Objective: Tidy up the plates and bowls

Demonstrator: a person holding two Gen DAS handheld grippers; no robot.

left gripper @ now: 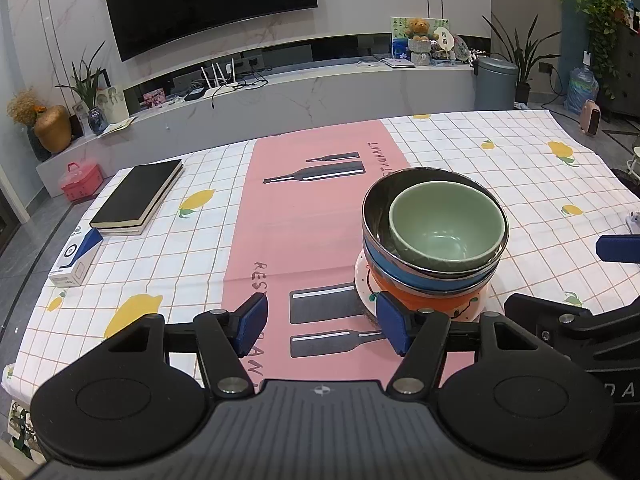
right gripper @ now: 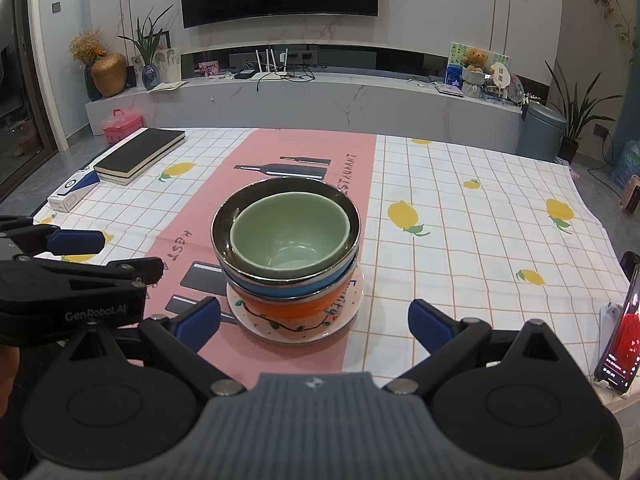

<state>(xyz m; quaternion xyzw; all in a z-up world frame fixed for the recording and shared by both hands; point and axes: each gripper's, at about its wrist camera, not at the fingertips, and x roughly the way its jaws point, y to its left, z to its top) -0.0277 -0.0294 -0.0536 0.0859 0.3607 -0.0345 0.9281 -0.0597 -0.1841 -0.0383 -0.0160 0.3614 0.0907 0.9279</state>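
Note:
A stack stands on the pink runner: a white patterned plate at the bottom, then an orange bowl, a blue bowl, a steel bowl and a green bowl nested on top. The stack also shows in the left wrist view, green bowl uppermost over the plate. My left gripper is open and empty, to the left of the stack. My right gripper is open and empty, just short of the stack.
A black notebook and a blue-white box lie at the table's left. A phone on a stand is at the right edge. The checked lemon tablecloth covers the table. A TV wall and a shelf stand beyond.

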